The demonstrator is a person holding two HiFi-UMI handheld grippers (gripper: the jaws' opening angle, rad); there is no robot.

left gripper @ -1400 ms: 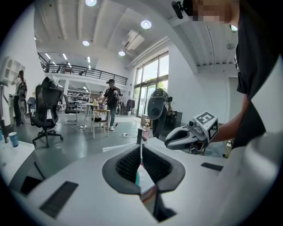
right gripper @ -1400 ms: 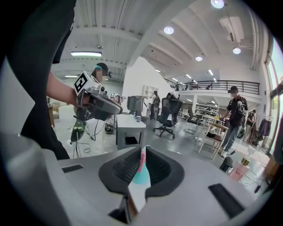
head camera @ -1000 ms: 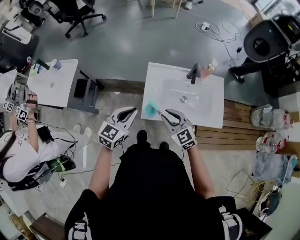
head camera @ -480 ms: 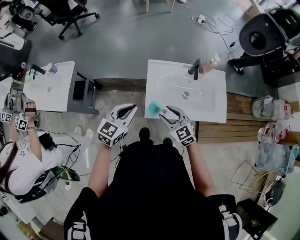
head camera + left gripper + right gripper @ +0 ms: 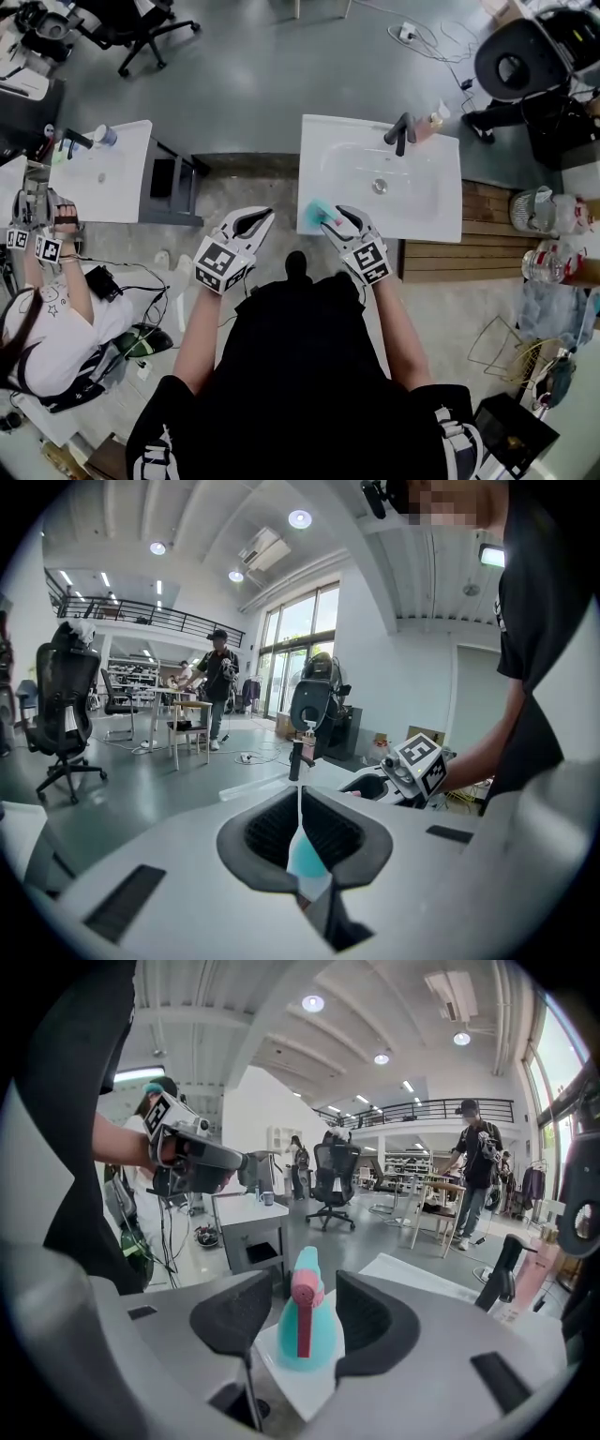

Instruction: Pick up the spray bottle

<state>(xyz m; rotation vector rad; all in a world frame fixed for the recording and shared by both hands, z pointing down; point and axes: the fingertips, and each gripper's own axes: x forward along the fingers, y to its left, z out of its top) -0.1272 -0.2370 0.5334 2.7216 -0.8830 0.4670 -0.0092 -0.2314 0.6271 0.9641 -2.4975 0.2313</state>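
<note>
— Where the sink's top comes to its near left corner, item one: spray bottle point(image 5: 305, 1330), teal body, pink head and trigger, upright on the white surface. Confirm?

— Confirmed. It stands on its own base at the very corner of the sink point(image 5: 441, 220), with the trigger turned towards the right gripper point(image 5: 336, 216).

— Item two: that right gripper.

— Jaws spread wide, having just been opening. The bottle stands between the two dark pads point(image 5: 230, 1321) with clear space on either side, and neither pad presses on it. Nothing is held.

— Item three: left gripper point(image 5: 255, 217).

— Jaws drawn together with only a thin slit between them, and nothing gripped. It sits beside the right gripper, off the sink's left edge. The teal bottle shows through the slit in the left gripper view.

— Fixtures on the sink?

— One dark faucet point(image 5: 401, 133) at the far rim. One pale pink bottle point(image 5: 433, 120) just beside it, well apart from the spray bottle.

— Surroundings?

— One second white table point(image 5: 112, 187) to the left, with a cup point(image 5: 107, 133) at its far edge. Another person point(image 5: 37, 323) near that table. One black office chair point(image 5: 141, 28) on the grey floor point(image 5: 253, 84) beyond.
</note>
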